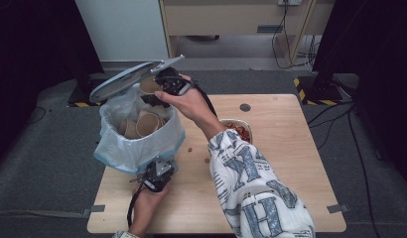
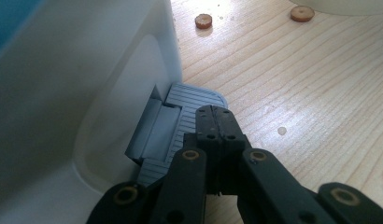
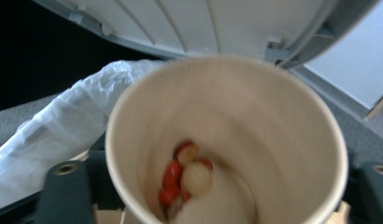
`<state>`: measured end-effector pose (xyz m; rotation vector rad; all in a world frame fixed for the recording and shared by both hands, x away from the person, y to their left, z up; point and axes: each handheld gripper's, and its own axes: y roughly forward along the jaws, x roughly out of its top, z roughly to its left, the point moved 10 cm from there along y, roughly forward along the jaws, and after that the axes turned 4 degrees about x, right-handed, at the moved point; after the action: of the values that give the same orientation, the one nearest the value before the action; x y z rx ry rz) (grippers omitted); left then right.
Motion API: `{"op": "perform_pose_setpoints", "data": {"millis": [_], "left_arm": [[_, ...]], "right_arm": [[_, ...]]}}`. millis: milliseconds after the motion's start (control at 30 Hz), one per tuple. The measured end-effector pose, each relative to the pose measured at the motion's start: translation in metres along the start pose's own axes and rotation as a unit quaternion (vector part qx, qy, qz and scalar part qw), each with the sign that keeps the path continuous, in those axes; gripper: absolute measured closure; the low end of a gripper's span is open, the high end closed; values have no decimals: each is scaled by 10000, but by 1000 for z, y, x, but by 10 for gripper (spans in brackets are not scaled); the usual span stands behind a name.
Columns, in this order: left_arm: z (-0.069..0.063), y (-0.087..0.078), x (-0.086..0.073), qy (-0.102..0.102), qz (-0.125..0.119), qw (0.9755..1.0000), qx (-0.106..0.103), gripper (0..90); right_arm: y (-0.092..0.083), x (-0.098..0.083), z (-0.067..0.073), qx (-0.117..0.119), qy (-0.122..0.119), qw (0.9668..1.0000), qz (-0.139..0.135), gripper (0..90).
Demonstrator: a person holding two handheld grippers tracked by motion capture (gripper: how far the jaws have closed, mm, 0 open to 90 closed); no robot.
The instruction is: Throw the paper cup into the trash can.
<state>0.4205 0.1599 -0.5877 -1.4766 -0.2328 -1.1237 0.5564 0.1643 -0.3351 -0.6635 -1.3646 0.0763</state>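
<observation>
Pale wood grain covers the bench (image 1: 271,168), which stands on grey carpet with dark curtains at either side and a light wooden cabinet at the back. Nearest the person, the left hand (image 1: 147,203) holds the left gripper (image 1: 158,174) at the front edge of a white pedal bin (image 1: 137,148). In the left gripper view its fingers (image 2: 213,122) are pressed together with nothing between them, and their tips rest on the bin's grey ribbed foot pedal (image 2: 189,100), which juts from the base of the bin's white wall (image 2: 87,93). Two small round brown pieces (image 2: 203,21) lie on the wood just beyond the pedal.

Farther in, the bin is lined with a pale blue bag (image 1: 119,153) and holds several brown paper cups (image 1: 149,124). Its grey lid (image 1: 127,79) stands tilted up at the far side. The person's right arm, in a white sleeve (image 1: 256,193) printed with blue letters, reaches across the bench to the bin's mouth. There the right hand (image 1: 189,101) holds the right gripper (image 1: 162,87), which grips a paper cup (image 3: 227,140) over the open bin, just beneath the raised lid. In the right gripper view the cup's mouth faces the camera, blurred, with red and pale bits of food (image 3: 187,172) in its bottom.

Right of the forearm, a foil tray (image 1: 241,130) with red food sits on the bench, and a few crumbs (image 1: 190,148) lie between it and the bin
</observation>
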Motion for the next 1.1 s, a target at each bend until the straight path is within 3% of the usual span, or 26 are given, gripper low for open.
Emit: {"op": "perform_pose_setpoints", "data": {"millis": [100,400,1100], "left_arm": [[0,0,0,-28,-13,10000,-6,893],[0,0,0,-30,-18,10000,-2,893],[0,0,0,-28,-13,10000,-3,893]], "right_arm": [[7,-1,1,-11,-12,10000,-71,142],[-4,1,3,49,-27,9997,-248,150],[-22,-6,0,68,14,9996,-269,147]]}}
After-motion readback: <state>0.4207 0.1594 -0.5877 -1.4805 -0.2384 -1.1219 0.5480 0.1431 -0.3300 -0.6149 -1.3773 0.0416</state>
